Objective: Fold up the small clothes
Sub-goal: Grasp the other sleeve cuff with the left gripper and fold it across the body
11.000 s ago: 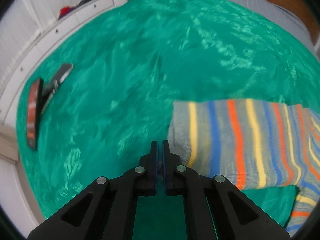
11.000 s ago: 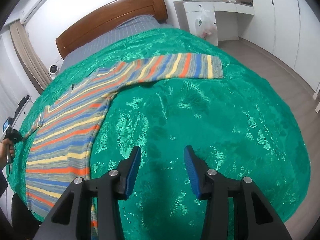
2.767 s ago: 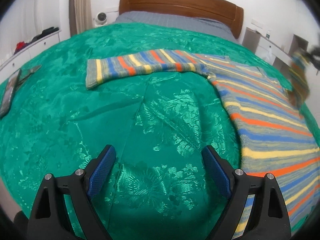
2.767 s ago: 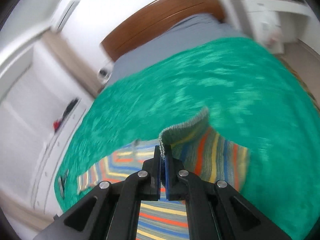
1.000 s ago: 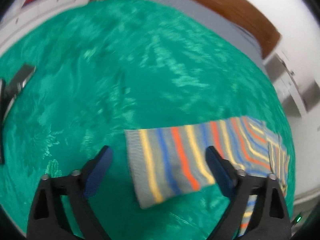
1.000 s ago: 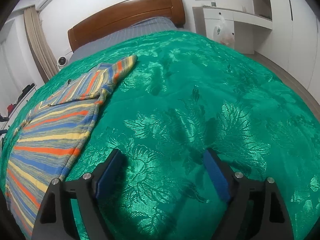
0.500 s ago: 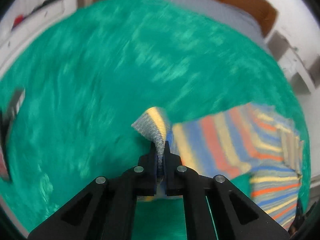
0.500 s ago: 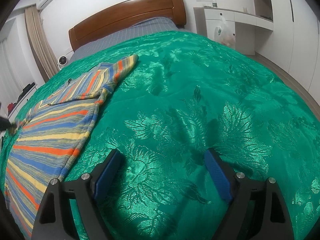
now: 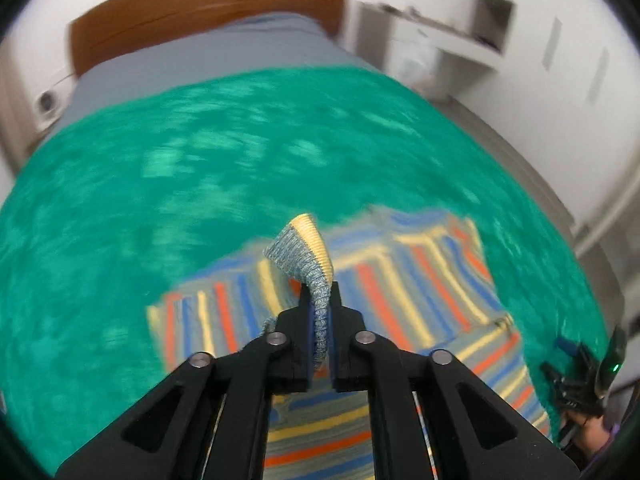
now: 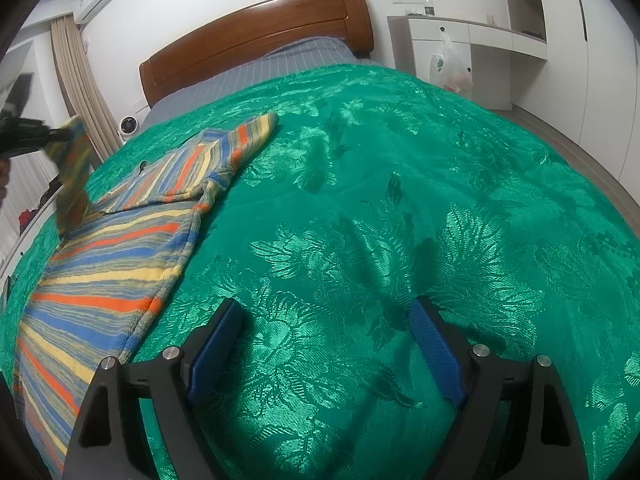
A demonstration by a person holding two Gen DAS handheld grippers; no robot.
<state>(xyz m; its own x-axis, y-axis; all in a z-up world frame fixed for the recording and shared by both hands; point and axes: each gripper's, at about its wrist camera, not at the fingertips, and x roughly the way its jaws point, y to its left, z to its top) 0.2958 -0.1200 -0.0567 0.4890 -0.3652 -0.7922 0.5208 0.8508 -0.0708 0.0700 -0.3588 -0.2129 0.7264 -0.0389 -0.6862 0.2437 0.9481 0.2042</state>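
Note:
A striped knit sweater [image 10: 112, 248] in grey, blue, orange and yellow lies flat on the left of the green bedspread [image 10: 400, 200]. One sleeve is folded across its chest. My left gripper [image 9: 320, 300] pinches the grey cuff of the other sleeve [image 9: 304, 248] and holds it raised over the sweater's body [image 9: 400, 280]. Its jaws are opening slightly, with the cuff still pressed between the pads. In the right wrist view, the left gripper [image 10: 60, 134] and the lifted sleeve [image 10: 74, 164] hang at the far left. My right gripper [image 10: 326, 312] hovers open over bare bedspread, beside the sweater's hem.
A wooden headboard [image 10: 256, 40] and grey sheet lie at the far end of the bed. A white desk with a hanging plastic bag [image 10: 448, 64] stands to the right, and a small fan [image 10: 128, 126] to the left. The bed's right edge drops to the floor.
The left gripper closed on the sleeve cuff, lifted it and swung it across over the sweater's body while rolling. The right gripper stayed still and open.

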